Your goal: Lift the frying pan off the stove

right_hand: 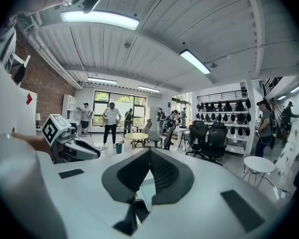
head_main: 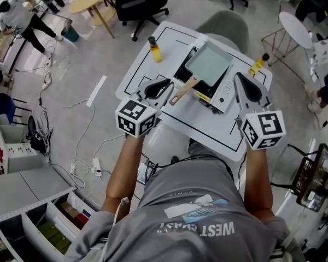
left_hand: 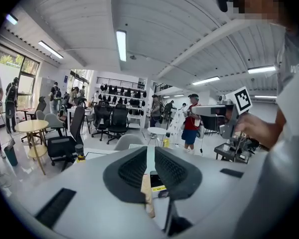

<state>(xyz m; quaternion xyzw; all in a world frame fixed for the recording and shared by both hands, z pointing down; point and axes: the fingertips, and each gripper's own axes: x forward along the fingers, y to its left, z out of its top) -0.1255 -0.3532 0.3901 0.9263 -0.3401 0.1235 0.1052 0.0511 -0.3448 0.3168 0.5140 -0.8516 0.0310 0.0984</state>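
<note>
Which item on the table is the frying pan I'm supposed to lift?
On the white table, find the white stove standing between two yellow bottles. The frying pan sits on top of it. It is the only square, pale-green thing there, and its wooden handle sticks out toward the person.

The frying pan [head_main: 209,63] hides most of the stove [head_main: 225,94] — its top surface can't be seen.

Bright, even light falls from ceiling tube lamps [left_hand: 121,45] high above the left gripper [left_hand: 150,153], and shadows are soft. Both gripper views bulge strongly and go black at the corners. What lies nearest each lens is blurred, while the room beyond is fairly sharp.
</note>
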